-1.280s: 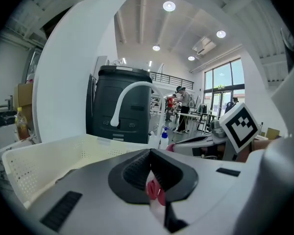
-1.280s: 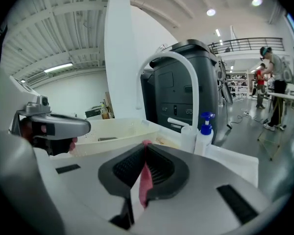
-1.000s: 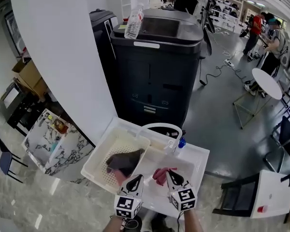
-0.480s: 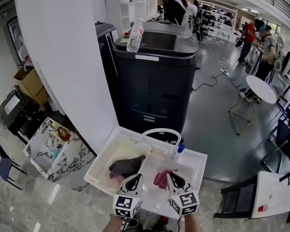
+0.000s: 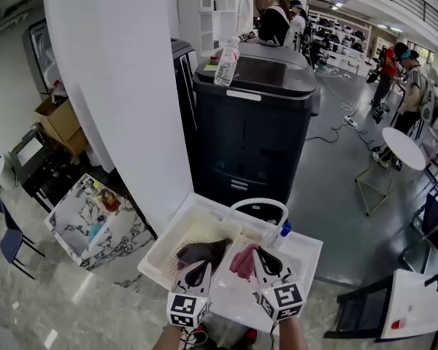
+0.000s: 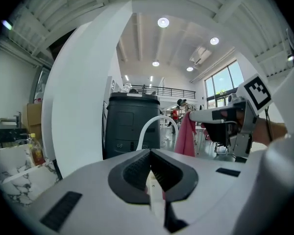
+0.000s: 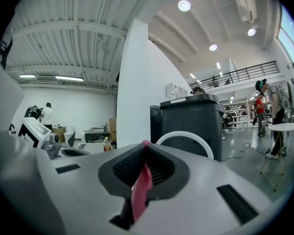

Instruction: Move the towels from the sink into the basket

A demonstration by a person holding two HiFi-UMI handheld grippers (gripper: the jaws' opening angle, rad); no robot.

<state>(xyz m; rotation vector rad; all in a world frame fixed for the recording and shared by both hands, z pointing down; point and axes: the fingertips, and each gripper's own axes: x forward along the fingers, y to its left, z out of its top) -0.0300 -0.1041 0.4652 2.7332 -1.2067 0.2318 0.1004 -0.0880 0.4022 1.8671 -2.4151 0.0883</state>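
**Change of state.** The right gripper (image 5: 255, 252) is rising from the white rectangular sink (image 5: 307, 248) and is carrying the pink cloth towel (image 5: 242, 262) up with it. A second ago this towel was lying bunched on the sink floor; it is now hanging clear of the floor. The left gripper (image 5: 206, 264) is also lifting slightly at the basket's near edge.

**Meaning for the task.** The pick-up appears complete. The transfer sideways to the white perforated plastic basket (image 5: 184, 232), which is occupying the sink's left end, is judged to be the remaining step.

**Gripper state.** The right gripper's jaws are clamping a fold of the pink towel (image 7: 141, 192), which is trailing down below the pads. The left gripper's (image 6: 150, 153) jaws are standing together, with no cloth clearly between them.

**Position.** The pink towel is hanging just beside the basket's right wall, over the sink's middle. A dark grey cloth towel (image 5: 201, 252) is already lying in the basket's near right corner.
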